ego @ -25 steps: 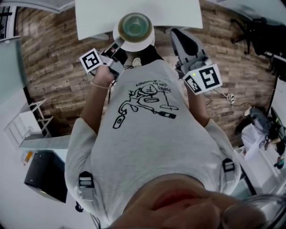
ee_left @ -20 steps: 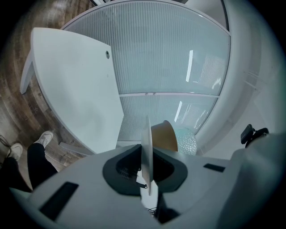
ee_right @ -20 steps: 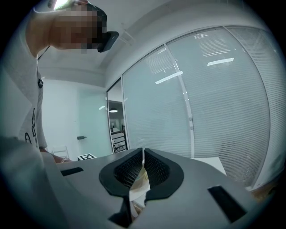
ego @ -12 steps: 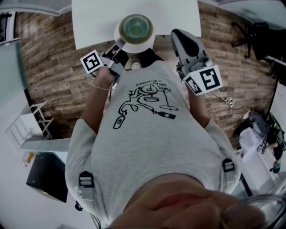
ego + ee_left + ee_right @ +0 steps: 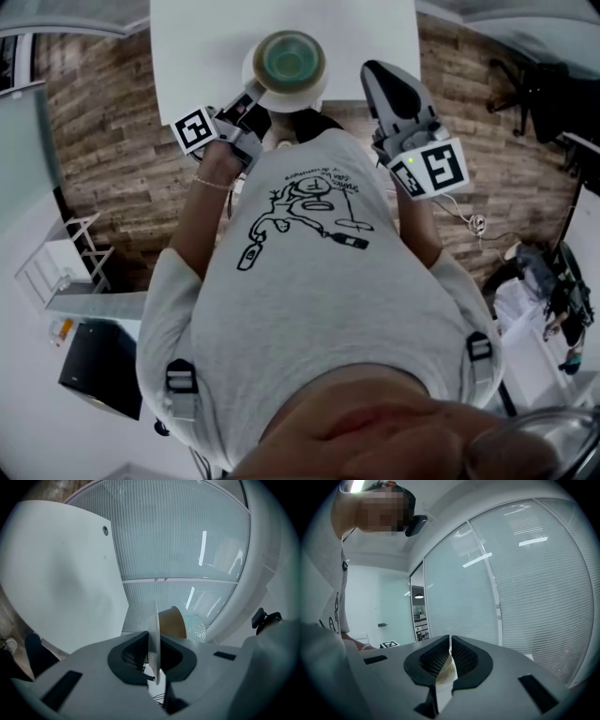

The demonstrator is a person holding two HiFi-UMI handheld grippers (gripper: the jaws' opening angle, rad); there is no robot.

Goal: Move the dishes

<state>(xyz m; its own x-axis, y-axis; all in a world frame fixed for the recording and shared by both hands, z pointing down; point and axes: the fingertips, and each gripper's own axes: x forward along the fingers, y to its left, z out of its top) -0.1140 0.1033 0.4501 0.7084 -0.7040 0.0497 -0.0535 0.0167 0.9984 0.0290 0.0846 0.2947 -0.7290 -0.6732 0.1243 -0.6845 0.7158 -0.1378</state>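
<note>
Head view: plank floor (image 5: 103, 159) below, with a white counter (image 5: 206, 47) at the top of frame. A person in a white T-shirt stands at the counter's near edge. The left gripper (image 5: 246, 105) holds a white plate (image 5: 255, 84) by its near rim. A bowl (image 5: 292, 58) with a greenish inside sits on the plate. The plate overlaps the counter's edge, but this view does not settle whether it rests there or hangs above. The right gripper (image 5: 377, 75) points toward the counter, well apart from the plate and carrying nothing.

Left gripper view: ribbed glass partition (image 5: 178, 536) behind, counter (image 5: 61, 583) to the left. The jaws are clamped on the plate (image 5: 153, 634), which is seen edge-on between the pads. The bowl's brown outside (image 5: 172, 623) stands against the plate's far face. A pale pebbled piece (image 5: 196, 629) shows just past the bowl, and I cannot tell whether it is nested in it.

Right gripper view: slatted glass wall (image 5: 525, 583) ahead. The jaws of the right gripper (image 5: 449, 656) are pressed together with nothing between them.

Assessment: one plate with its bowl is in hand at the counter, and the grip has not been let go. Setting down and release remain to be done. No other dishes appear in any view, so how many are already moved or left to move cannot be judged.
</note>
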